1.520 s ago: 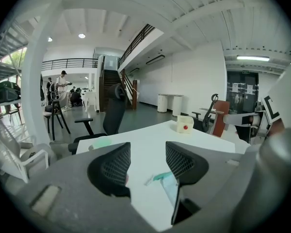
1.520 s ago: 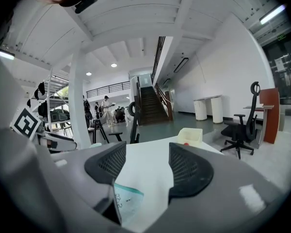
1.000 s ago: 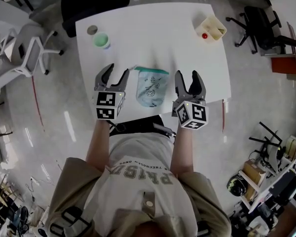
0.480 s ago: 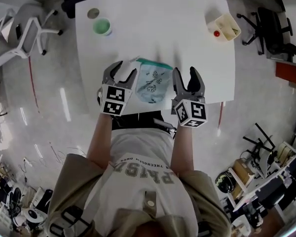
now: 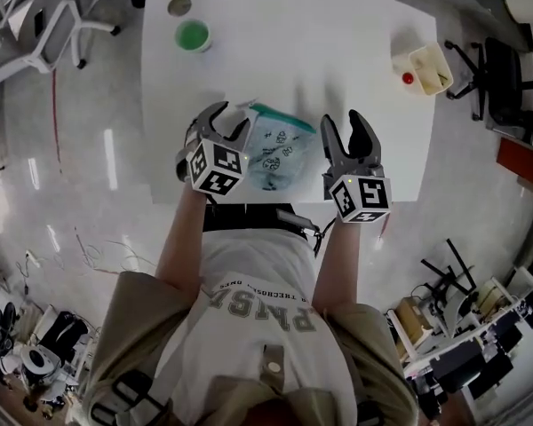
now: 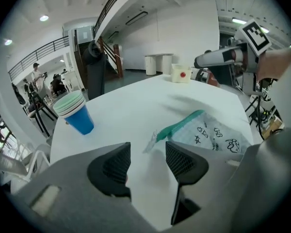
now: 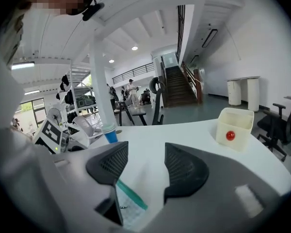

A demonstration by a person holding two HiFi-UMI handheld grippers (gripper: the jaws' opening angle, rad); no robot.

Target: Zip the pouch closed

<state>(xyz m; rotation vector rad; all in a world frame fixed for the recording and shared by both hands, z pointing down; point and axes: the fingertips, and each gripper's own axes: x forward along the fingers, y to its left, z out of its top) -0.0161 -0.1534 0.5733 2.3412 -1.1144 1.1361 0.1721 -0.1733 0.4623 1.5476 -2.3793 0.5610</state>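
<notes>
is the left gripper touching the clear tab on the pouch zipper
Apart. In the left gripper view the clear tab shows between the left gripper's open jaws, white table either side.

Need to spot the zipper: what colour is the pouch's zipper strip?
The zipper strip is teal green, clearest in the left gripper view.

Shirt (image 5: 258,313): block lettering across the chest, upside down in the head view and creased. It starts with "P"; the rest and the smaller line by it aren't legible. Pouch (image 5: 280,149): dark doodle prints, no readable words. Left gripper (image 5: 226,118) and right gripper (image 5: 345,124) cubes: black-and-white square markers only.
</notes>
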